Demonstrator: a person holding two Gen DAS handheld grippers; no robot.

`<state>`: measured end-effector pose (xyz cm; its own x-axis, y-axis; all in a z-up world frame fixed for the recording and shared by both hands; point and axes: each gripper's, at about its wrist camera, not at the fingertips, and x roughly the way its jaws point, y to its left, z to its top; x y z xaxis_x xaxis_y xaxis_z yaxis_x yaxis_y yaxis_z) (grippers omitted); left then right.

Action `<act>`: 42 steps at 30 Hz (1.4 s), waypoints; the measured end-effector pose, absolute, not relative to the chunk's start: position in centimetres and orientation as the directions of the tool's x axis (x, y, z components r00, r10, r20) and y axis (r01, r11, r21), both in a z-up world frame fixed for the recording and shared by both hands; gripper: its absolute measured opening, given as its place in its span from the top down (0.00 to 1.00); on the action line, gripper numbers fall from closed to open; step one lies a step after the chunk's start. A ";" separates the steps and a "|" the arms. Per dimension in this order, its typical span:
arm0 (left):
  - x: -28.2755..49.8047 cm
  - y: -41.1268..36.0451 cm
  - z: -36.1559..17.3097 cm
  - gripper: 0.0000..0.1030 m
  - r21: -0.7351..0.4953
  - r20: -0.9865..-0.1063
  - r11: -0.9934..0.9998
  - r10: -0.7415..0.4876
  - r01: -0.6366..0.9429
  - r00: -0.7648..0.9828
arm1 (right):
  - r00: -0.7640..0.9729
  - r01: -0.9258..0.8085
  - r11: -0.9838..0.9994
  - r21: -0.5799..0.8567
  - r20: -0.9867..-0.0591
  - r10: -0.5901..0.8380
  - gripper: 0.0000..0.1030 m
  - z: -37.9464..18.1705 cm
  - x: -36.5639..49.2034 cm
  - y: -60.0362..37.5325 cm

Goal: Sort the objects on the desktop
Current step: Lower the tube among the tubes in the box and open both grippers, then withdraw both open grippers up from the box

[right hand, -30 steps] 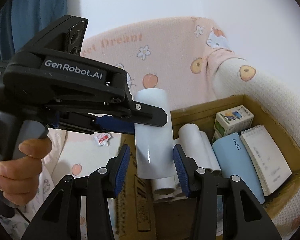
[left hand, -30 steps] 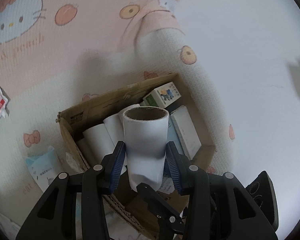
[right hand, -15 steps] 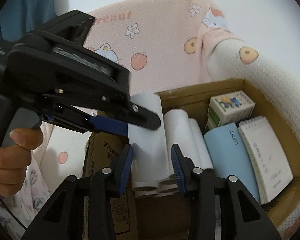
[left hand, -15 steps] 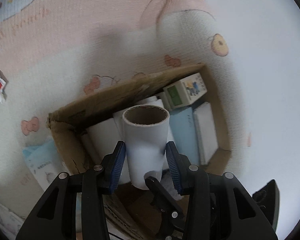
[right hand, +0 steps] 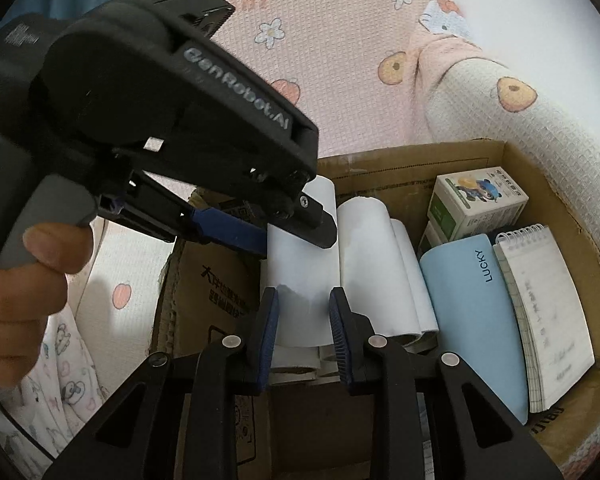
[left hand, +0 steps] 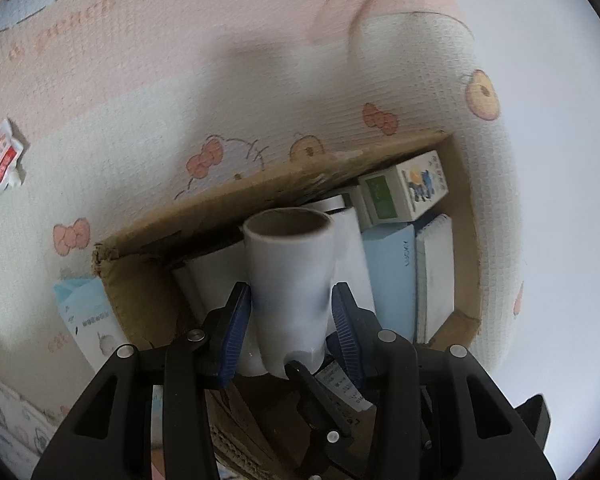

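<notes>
Left hand-held gripper (left hand: 290, 322): blue pads (left hand: 236, 330) pressed against both sides of a white roll (left hand: 290, 280) with a brown cardboard core, gripped near its lower end, open end tilted away from the camera. Roll held over the near-left part of an open cardboard box (left hand: 260, 188). Seen from the right wrist as a large black body marked "GenRobot.AI", held by a hand (right hand: 24, 296) at the left edge, one black finger lying across the upper part of the roll (right hand: 304, 276).

Right hand-held gripper (right hand: 303, 320): jaws closing, pads (right hand: 269, 328) set to either side of the lower part of the same roll; contact with it cannot be confirmed.

Box contents, left to right in the right wrist view: more white rolls (right hand: 364, 256) lying side by side, a pale blue case (right hand: 472, 320) lettered "LUCKY", a spiral notepad (right hand: 540, 312) along the right wall, a small printed carton (right hand: 476, 208) at the far end, resting partly on the items beneath.

Box set on a pink and cream cartoon-print blanket (left hand: 180, 80). Outside the box on the blanket: a small red and white packet (left hand: 2, 156) well to the left, a light blue pack (left hand: 88, 316) just beside the box's left wall.
</notes>
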<state>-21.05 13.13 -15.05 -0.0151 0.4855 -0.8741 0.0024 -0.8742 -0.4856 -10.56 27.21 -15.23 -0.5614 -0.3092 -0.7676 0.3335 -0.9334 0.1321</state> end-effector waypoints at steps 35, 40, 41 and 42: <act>-19.3 12.9 -13.5 0.59 -0.425 -0.891 -0.888 0.445 -0.174 -0.092 | -0.580 0.184 -0.971 0.154 -0.780 -0.234 0.77 -12.8 -11.3 31.1; -19.2 13.6 -14.9 0.59 -0.414 -0.905 -0.897 0.424 -0.153 -0.035 | -0.541 0.166 -0.973 0.160 -0.810 -0.226 0.77 -13.3 -10.6 30.9; -19.0 13.9 -14.9 0.59 -0.389 -0.915 -0.907 0.401 -0.163 -0.052 | -0.536 0.172 -0.971 0.166 -0.811 -0.233 0.77 -13.2 -10.4 30.8; -18.9 14.0 -14.9 0.59 -0.373 -0.920 -0.913 0.386 -0.167 -0.059 | -0.530 0.183 -0.968 0.172 -0.812 -0.245 0.77 -13.2 -10.4 30.7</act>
